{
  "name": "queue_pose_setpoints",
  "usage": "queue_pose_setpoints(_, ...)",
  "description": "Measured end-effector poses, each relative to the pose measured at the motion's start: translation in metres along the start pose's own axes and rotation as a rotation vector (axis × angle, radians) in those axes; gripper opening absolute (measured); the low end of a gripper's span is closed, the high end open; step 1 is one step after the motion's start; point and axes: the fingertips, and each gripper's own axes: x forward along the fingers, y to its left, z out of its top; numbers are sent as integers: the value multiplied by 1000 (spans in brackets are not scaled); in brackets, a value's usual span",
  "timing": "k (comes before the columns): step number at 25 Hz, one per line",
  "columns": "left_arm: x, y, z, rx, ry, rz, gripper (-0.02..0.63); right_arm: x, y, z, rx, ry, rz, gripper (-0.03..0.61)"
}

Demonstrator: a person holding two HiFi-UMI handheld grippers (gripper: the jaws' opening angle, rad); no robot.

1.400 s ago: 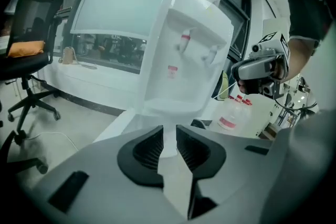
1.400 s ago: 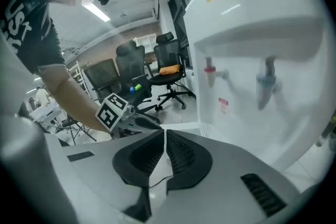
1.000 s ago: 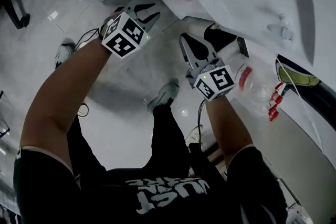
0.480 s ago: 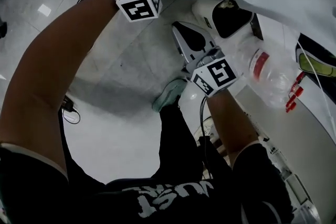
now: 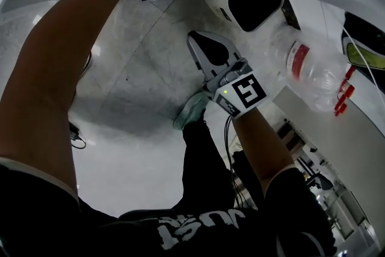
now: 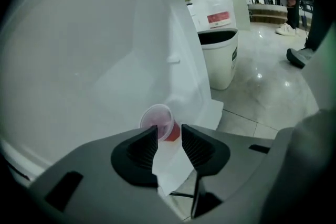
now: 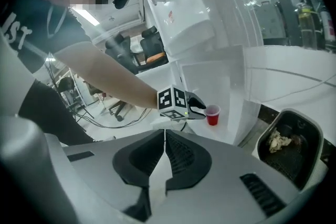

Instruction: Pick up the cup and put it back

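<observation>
The left gripper (image 6: 169, 132) has moved farther out to the table (image 6: 79, 60). Its jaws have just been opening, and the red cup (image 6: 159, 122) stands at their tips, ungripped. The right gripper (image 7: 165, 136) is closed and empty. The bin (image 7: 310, 134) at near right holds crumpled scraps.

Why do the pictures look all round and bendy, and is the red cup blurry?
Left gripper view: the wide lens bends straight edges and leaves black corners; the cup looks a bit soft, and the floor shines with glare. Right gripper view: same round bending, cup small but sharper. Head view: the plastic bottle looks smeared.
</observation>
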Motion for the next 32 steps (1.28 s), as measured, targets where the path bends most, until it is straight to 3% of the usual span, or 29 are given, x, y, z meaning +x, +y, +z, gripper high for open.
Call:
queue_pose_setpoints(7, 29, 6, -11, 129, 119, 33, 130, -7, -11, -8, 23, 0, -8, 35)
queue_pose_setpoints(10, 34, 4, -16, 176, 150, 19, 44, -6, -16, -7, 22, -6, -11, 35)
queue_pose_setpoints(12, 32, 0, -18, 183, 149, 3, 32, -4, -18, -6, 19, -6, -10, 34)
queue_pose_setpoints(17, 11, -9, -18, 100, 123, -28, 29, -1, -8, -4, 7, 2, 2, 34)
queue_pose_setpoints(23, -50, -18, -10, -25, 65, -93, 29, 2, 22, 17, -12, 14, 18, 34)
queue_pose_setpoints(32, -201, -10, -14, -127, 59, -160, 29, -15, 77, 106, -28, 9, 24, 34)
